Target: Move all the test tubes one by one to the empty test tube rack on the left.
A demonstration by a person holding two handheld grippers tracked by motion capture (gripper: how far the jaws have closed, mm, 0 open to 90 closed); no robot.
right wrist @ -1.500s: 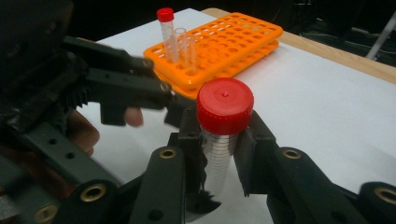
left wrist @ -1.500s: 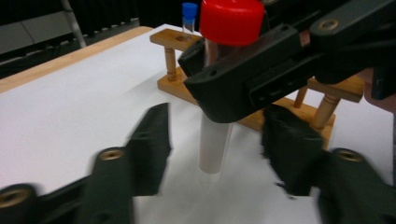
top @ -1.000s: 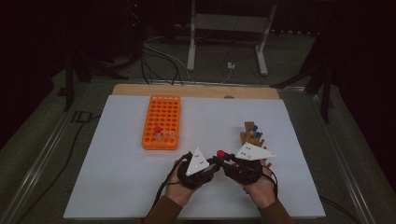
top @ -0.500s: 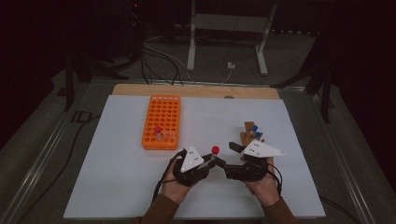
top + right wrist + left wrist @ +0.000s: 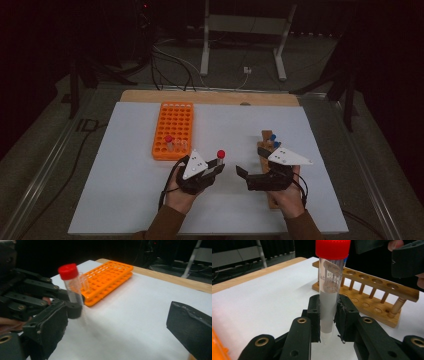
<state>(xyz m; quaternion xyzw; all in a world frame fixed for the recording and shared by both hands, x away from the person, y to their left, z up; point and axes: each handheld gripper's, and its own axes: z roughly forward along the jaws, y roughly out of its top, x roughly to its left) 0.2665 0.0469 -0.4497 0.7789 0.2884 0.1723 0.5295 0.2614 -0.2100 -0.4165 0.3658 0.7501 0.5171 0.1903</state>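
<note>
A clear tube with a red cap (image 5: 329, 290) stands upright between the pads of my left gripper (image 5: 329, 322), which is shut on its lower half. From above, the tube (image 5: 220, 154) and my left gripper (image 5: 216, 167) are near the table's front, right of the orange rack (image 5: 172, 125). My right gripper (image 5: 245, 179) sits a short way to the right. Its jaws have just been opening and now stand wide apart in the right gripper view (image 5: 120, 320), with nothing between them. That view also shows the tube (image 5: 71, 287) in the other gripper.
The orange rack (image 5: 107, 277) holds a red-capped tube (image 5: 168, 140) and clear ones near its front end. A wooden rack (image 5: 267, 145) with blue-capped tubes (image 5: 273, 138) lies under my right hand, also seen as a wooden rack (image 5: 367, 290) behind the held tube. White mat (image 5: 125, 190) around.
The two grippers met at the red-capped tube a second ago. They have parted: the right jaws have spread wide and the left gripper has drawn left with the tube.
</note>
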